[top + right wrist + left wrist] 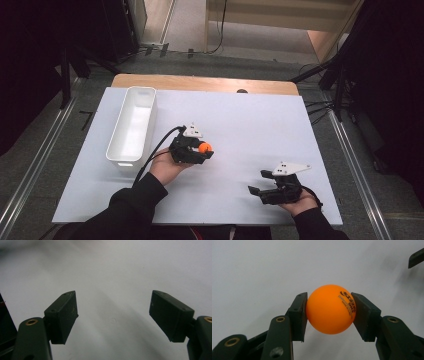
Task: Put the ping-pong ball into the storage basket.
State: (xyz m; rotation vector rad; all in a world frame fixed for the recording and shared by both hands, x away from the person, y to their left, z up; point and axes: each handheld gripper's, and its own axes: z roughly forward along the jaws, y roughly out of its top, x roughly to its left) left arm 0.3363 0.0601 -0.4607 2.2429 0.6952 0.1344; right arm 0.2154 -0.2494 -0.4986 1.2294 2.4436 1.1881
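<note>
The small orange plastic ball (329,309) with dark printed lettering sits clamped between the two black jaws of the left claw (202,148), near the middle of the white desk (250,125). The long white rectangular plastic bin (132,125) lies to the left of this claw, near it, with its long axis running away from the person. The left claw is the nearer one to the bin. The right claw (260,182) rests at the desk's near right, jaws spread wide and empty.

Ball (329,310): smooth orange plastic, slight sheen. Tongs (329,315): matt black plastic w/ brass-look rivets. Bin (131,125): glossy white plastic. Table (240,120): matt white sheet, wood edge.
</note>
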